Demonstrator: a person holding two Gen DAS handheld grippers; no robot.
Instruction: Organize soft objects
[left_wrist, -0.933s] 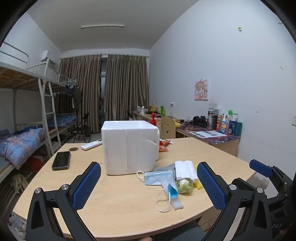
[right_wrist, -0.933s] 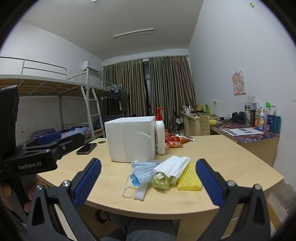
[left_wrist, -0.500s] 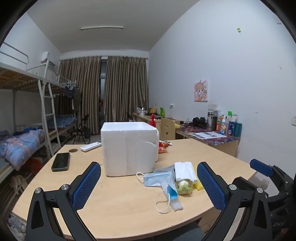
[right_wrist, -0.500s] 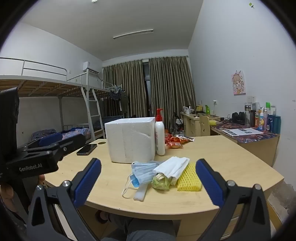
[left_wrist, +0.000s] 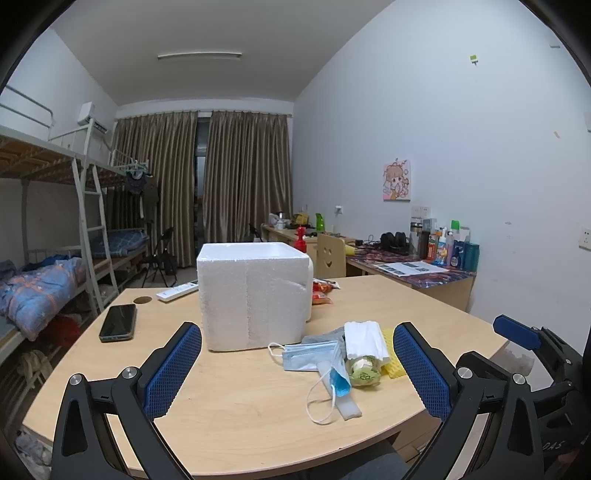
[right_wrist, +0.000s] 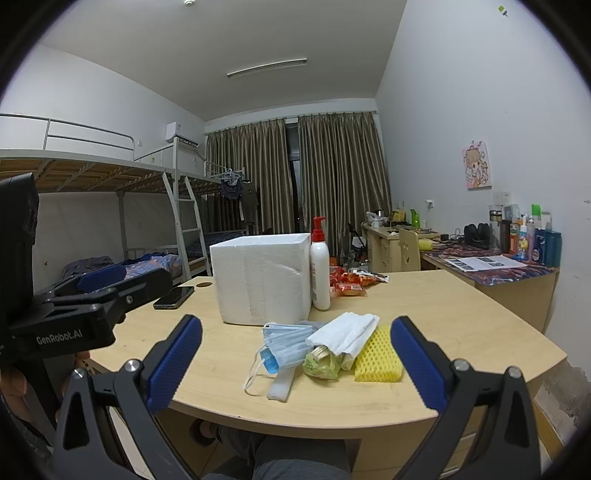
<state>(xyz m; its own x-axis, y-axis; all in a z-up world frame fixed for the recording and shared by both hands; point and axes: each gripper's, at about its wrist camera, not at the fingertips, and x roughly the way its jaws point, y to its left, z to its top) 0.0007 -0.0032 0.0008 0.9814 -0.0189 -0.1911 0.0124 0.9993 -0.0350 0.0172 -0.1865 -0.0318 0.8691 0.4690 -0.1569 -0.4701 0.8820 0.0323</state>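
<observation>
You hold the left hand-held gripper (left_wrist: 297, 363) level above the near edge of the worktop (left_wrist: 236, 406), its blue pads spread wide with nothing between them. Your right hand-held gripper (right_wrist: 295, 356) is released in the same way, pads far apart and empty, hanging short of the worktop edge.

The soft things lie in a loose heap on the worktop, just in front of the white foam box (left_wrist: 255, 295) and toward its right. A stack of blue face masks (right_wrist: 286, 341) sits on the left of the heap, ear loops trailing toward you. A folded white cloth (right_wrist: 345, 334) rests across the top, overlapping a crumpled green bag (right_wrist: 321, 363). A yellow foam net (right_wrist: 376, 356) lies at the right side, touching the cloth.

A white pump bottle (right_wrist: 320, 273) stands upright just beside the box's right face. A phone (left_wrist: 118, 322) lies flat, well to the left.
</observation>
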